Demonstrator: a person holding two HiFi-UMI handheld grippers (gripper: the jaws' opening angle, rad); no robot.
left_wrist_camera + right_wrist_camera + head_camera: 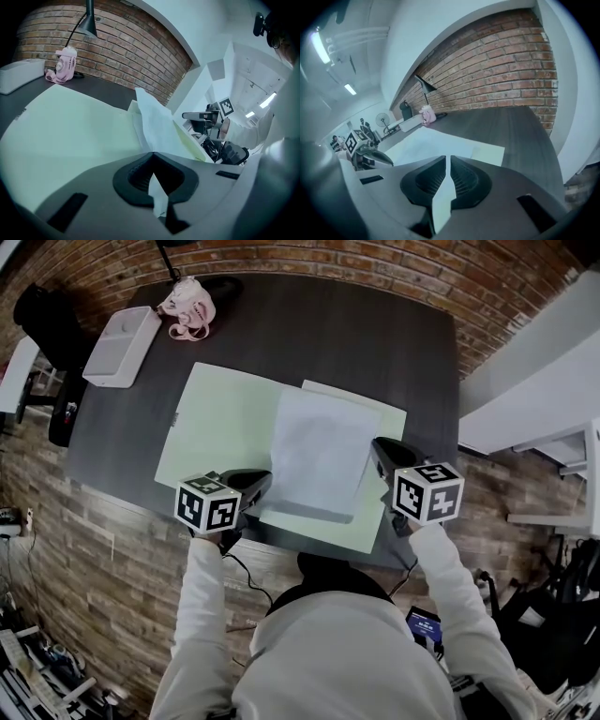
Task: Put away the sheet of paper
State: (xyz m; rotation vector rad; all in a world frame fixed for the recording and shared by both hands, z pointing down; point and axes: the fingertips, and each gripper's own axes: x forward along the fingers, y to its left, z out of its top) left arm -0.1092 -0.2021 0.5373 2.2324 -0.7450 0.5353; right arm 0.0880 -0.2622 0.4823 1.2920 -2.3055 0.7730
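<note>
Pinching sheet of paper; bottle print illegible

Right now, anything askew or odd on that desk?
The white sheet sits skewed over the open green folder, edges not parallel. It buckles upward between the left claw and right claw, both pinching it.

The dark table holds a big, pale green folder, lying open under and just past the gripper fingers. Far beyond the fingers, off to the left, sit a white box and a small pink bag, close together
</note>
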